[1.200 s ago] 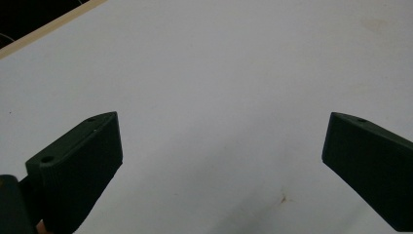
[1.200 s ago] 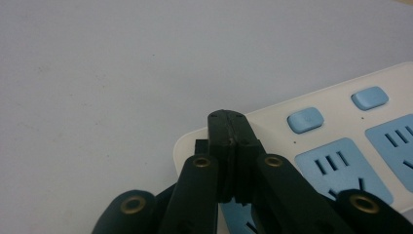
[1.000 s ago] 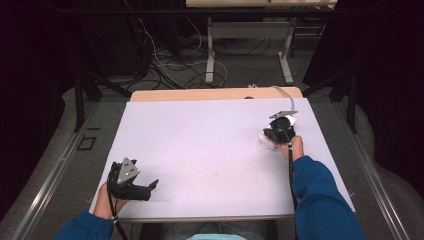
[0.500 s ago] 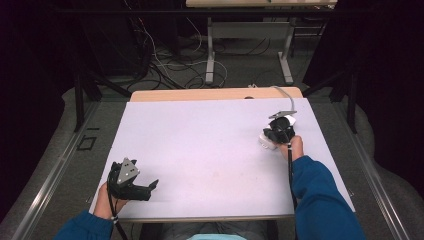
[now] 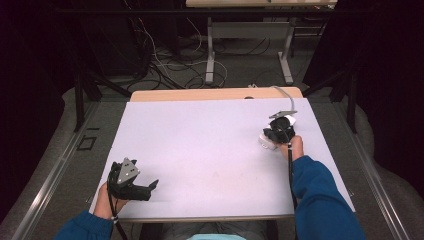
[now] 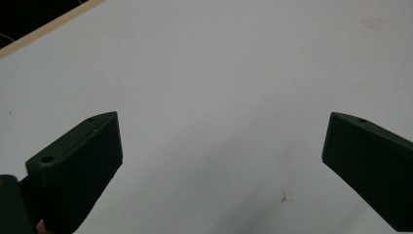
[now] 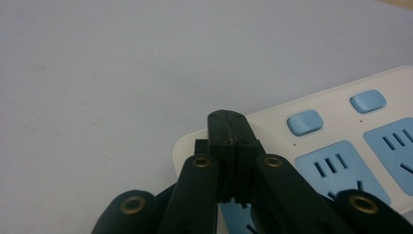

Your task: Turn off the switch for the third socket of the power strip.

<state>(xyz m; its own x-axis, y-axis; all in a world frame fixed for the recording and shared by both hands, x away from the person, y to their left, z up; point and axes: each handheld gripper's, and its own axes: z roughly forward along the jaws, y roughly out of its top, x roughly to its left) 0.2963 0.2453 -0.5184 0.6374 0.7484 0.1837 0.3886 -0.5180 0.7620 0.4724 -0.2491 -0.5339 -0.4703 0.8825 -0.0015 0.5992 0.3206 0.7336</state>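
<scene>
A white power strip (image 7: 341, 126) with pale blue sockets and two blue buttons lies on the white table (image 5: 210, 145) at the right. In the high view a small part of the power strip (image 5: 264, 142) shows beside my right hand. My right gripper (image 7: 229, 119) is shut, its jaws pressed together with nothing between them, and its tips stand over the strip's near end. From above, the right gripper (image 5: 274, 134) points down at the strip. My left gripper (image 5: 150, 190) rests near the front left corner. Its jaws stand wide open over bare table, with nothing between the left gripper (image 6: 221, 131) tips.
A pale cord (image 5: 285, 95) curves from the right gripper's area toward the table's far edge. A wooden strip (image 5: 215, 94) runs along that far edge. Beyond it, loose cables (image 5: 170, 65) lie on the floor between metal legs (image 5: 210, 55).
</scene>
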